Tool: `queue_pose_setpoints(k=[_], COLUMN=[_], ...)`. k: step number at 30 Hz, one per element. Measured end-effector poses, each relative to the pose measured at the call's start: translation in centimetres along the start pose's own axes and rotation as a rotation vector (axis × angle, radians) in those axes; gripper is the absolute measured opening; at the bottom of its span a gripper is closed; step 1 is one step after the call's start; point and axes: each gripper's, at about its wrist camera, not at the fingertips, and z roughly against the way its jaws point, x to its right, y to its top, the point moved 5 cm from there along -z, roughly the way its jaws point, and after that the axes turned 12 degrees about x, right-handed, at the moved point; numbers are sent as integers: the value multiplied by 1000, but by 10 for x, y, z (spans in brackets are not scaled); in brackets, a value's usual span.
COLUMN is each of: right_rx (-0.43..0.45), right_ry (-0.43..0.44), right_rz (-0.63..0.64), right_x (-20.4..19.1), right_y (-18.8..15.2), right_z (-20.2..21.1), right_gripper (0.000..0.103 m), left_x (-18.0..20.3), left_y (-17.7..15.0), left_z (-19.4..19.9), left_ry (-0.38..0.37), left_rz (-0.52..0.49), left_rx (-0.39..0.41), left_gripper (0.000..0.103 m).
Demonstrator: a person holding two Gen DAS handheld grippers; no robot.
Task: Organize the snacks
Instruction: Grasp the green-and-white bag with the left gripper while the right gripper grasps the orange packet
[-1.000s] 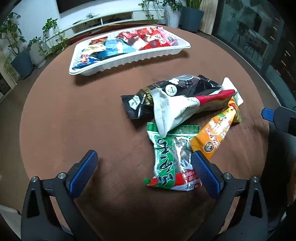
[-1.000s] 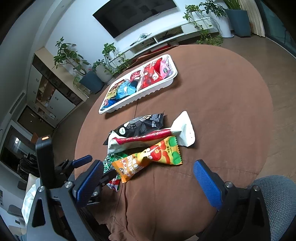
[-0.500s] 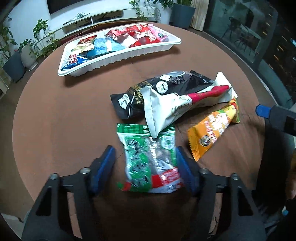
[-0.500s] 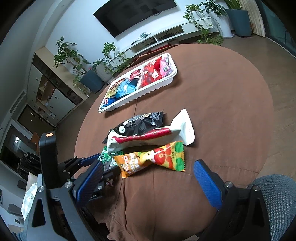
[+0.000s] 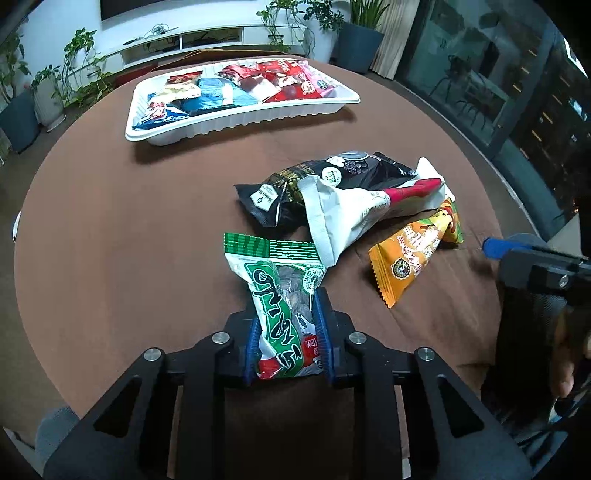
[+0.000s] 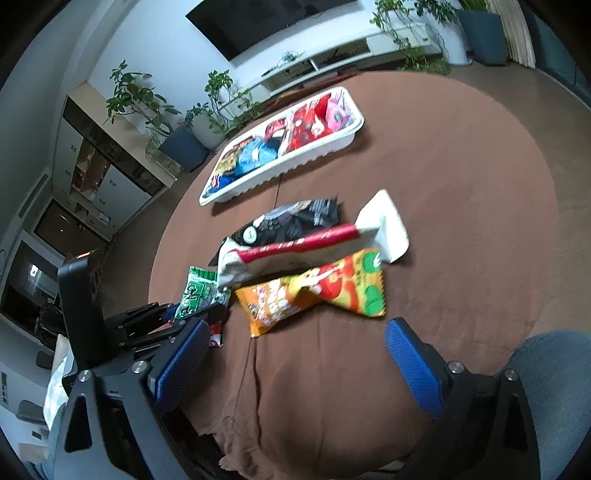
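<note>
Wall-mounted TV (image 6: 273,26) is hanging above a long white media console (image 5: 192,40), potted plants (image 6: 192,125) sitting all around, brown tablecloth (image 6: 443,206) covering the table.

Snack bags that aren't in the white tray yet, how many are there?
4. The green bag is pinched in the left gripper. The black bag, the white-and-red bag lying partly over it, and the orange bag lie on the table.

Left gripper (image 5: 287,332) has just closed — pads now clamp the green snack packet (image 5: 282,295).
</note>
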Motion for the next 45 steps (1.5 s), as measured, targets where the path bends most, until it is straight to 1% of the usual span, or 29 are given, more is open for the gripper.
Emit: queue_pose_setpoints(k=[2,5,8,12,17,21,23,25,28,29,32,33,38,42,43,45], right_rx=[-22,-46,-58,-52,-28,-9,-6,10,10,11,10,10,-16,-7,-6,-1], right_ry=[3,5,-5,-44,-86,-158,-191,-234,-262,-261,-257,-260,-265,-283,-288,-299], right_rz=[-18,-43,-30,-44,-63,-31,3,72,117,108,36,30,79,132,153,185], right_x=[-1,-2,-7,-4,-1,5,6,5,9,11,18,18,6,0,0,0], right_y=[-4,-8,-10,-3,11,15,15,14,15,17,22,24,26,29,29,28], right_z=[-5,-12,-21,-34,-39,-42,-44,-45,-47,-47,-42,-42,-57,-69,-70,-68], right_gripper=[95,91,87,85,84,83,79,75,67,66,66,66,67,69,67,58], left_x=[-2,-4,-3,1,5,11,13,14,14,14,13,13,12,12,12,12], left_y=[-1,-4,-8,-15,-22,-29,-30,-31,-31,-31,-31,-31,-32,-31,-31,-31], left_z=[3,8,10,14,18,20,21,21,22,22,23,23,24,24,24,23], left_ry=[-3,-12,-27,-51,-72,-96,-101,-103,-105,-107,-111,-112,-116,-119,-120,-121], left_rz=[6,19,31,36,37,35,35,38,42,43,48,49,52,54,54,54], left_rx=[10,19,20,24,24,23,25,29,33,34,37,37,39,39,39,40], left_gripper=[22,22,22,22,22,22,22,22,22,22,22,22,22,22,22,22])
